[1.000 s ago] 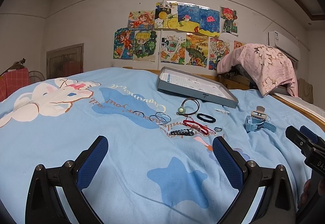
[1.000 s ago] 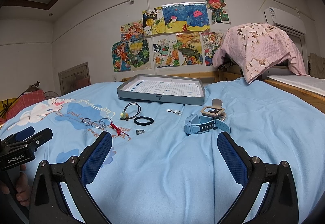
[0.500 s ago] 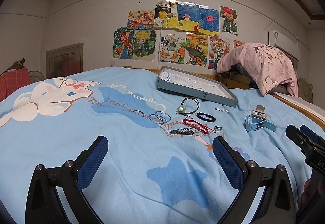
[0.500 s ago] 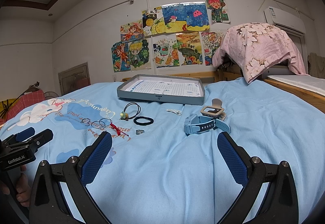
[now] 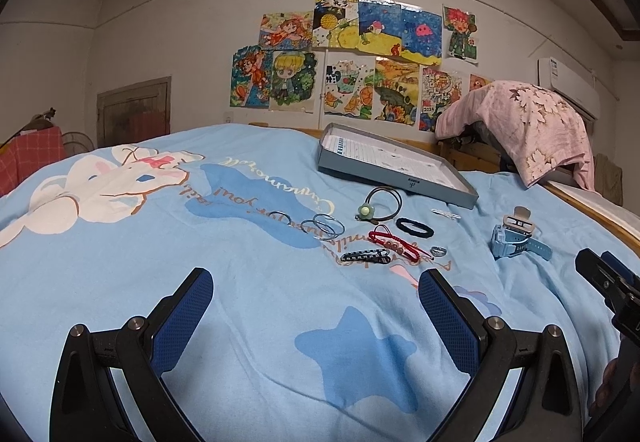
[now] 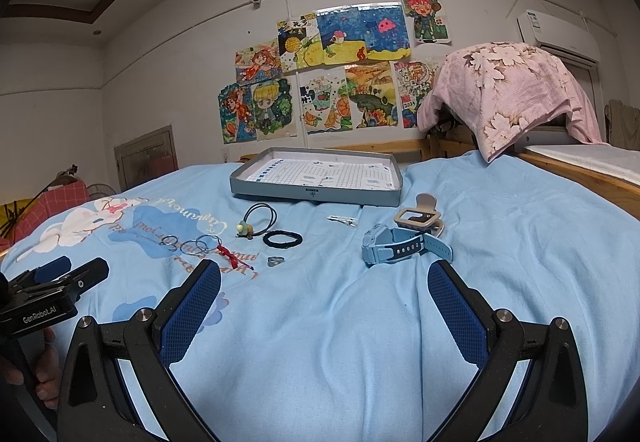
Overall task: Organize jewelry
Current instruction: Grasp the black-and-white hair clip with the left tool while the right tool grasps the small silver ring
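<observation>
Home bedroom, likely child's: bed (image 5: 120, 262) under cartoon quilt, kids' drawings (image 5: 352, 57) on wall, air conditioner (image 6: 558, 35).

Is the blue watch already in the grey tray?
No, the blue watch lies on the bedspread, in front of the grey tray.

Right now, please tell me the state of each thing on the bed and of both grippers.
Left gripper: open, holding nothing.
Right gripper: open, holding nothing.
Tray: lidless, no jewelry visible inside.
Blue watch: on its side, strap fastened in a loop.
Black hair tie: flat on the bed.
Red bracelet: stretched out flat.
Ring: loose on the bed.
</observation>
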### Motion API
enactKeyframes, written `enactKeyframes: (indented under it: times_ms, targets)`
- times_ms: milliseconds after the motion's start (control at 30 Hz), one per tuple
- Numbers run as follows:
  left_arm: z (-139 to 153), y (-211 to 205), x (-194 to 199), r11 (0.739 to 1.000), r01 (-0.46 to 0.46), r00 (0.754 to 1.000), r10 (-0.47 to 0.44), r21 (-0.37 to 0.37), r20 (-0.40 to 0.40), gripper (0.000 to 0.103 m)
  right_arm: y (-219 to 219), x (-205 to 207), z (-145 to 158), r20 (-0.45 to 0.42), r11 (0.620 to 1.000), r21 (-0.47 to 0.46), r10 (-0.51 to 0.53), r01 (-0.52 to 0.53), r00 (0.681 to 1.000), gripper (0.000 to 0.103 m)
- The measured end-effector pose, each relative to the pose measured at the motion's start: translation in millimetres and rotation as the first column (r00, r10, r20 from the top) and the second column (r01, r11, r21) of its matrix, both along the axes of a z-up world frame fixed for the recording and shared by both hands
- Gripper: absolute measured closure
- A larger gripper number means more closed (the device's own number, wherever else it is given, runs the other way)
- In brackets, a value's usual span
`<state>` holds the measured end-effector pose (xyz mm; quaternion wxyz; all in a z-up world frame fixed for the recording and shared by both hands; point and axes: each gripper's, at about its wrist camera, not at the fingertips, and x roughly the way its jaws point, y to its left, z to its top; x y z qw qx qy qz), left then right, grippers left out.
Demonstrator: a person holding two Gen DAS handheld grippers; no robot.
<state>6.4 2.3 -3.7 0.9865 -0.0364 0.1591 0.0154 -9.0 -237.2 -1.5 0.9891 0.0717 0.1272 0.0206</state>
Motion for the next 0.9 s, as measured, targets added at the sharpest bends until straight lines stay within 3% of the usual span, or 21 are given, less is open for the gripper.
enactKeyframes:
  times_ms: [200,400,533,733,900]
  targets:
    - [2,6,10,1.000,0.004,1.000,-0.004,-0.020,-0.023,0.000,-2,1,1,-0.024,1.000,0.014,-0.009,0.009,1.000,0.001]
    - [15,2,28,0.996,0.093,0.995,-0.094,-0.015,-0.039,0.000,-14,14,6,-0.072,0.997,0.072,0.010,-0.004,0.997,0.001]
    - [22,0,49,0.991,0.131,0.990,-0.132,-0.041,-0.040,0.000,-18,33,14,-0.082,0.997,0.057,0.049,-0.044,0.995,0.001]
    - [34,-12,79,0.990,0.138,0.990,-0.138,-0.015,-0.016,0.000,-19,66,27,-0.056,0.997,0.037,0.077,-0.075,0.995,0.001]
    - [24,-16,103,0.987,0.160,0.985,-0.159,0.005,-0.061,0.000,-9,101,31,-0.047,0.992,0.019,0.126,-0.126,0.991,0.001]
